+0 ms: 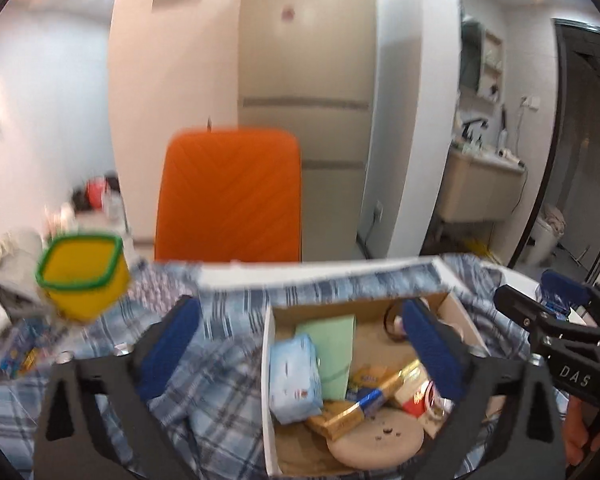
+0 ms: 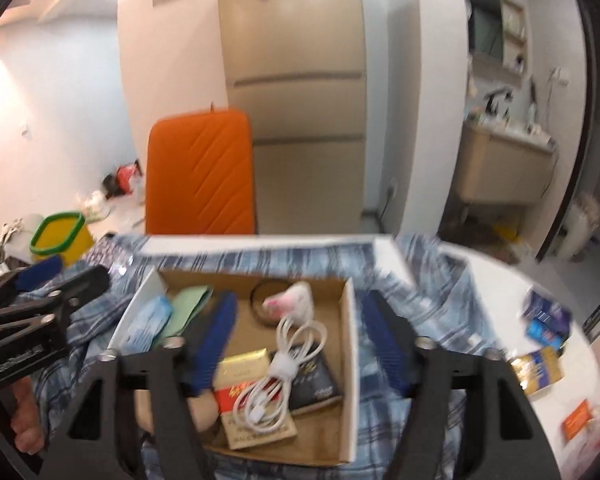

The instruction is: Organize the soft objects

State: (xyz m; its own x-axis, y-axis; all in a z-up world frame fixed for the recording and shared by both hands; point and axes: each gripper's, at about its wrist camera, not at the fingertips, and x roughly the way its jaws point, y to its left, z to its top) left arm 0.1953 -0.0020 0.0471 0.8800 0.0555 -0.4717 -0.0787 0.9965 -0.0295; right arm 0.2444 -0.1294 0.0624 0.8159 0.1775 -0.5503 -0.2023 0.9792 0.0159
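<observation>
1. Plaid shirt [image 1: 204, 392], blue and white, lies crumpled on the bench [image 2: 496, 280], bunched around and under the cardboard box [image 2: 350, 344]. It is the soft thing to tidy.
2. Left hand-held gripper [image 1: 300, 352] has its blue pads wide apart with nothing between them. It hangs above the shirt and the left side of the box.
3. Right hand-held gripper [image 2: 300, 344] also has its pads apart and holds nothing. It hangs over the box.
4. My guess at the step: both are free and up in the air, so this is a gap between two grabs. The shirt is not folded yet.
5. The next move likely calls for picking a loose edge or corner of the shirt with each one. The box sits on the cloth, so it may need to be moved first, or the cloth will drag it.
6. Only the right wrist view shows the white cable [image 2: 280, 364] coiled in the box, the pink and white plug [image 2: 290, 300] and the small packets [image 2: 540, 364] on the bare bench to the right.
7. Only the left wrist view shows the round tan disc [image 1: 376, 436] at the near end of the box and the gold wrapped bar [image 1: 364, 404].
8. Both views show the yellow tub [image 1: 84, 280] with a green rim and the orange chair [image 1: 230, 192] behind the bench.
</observation>
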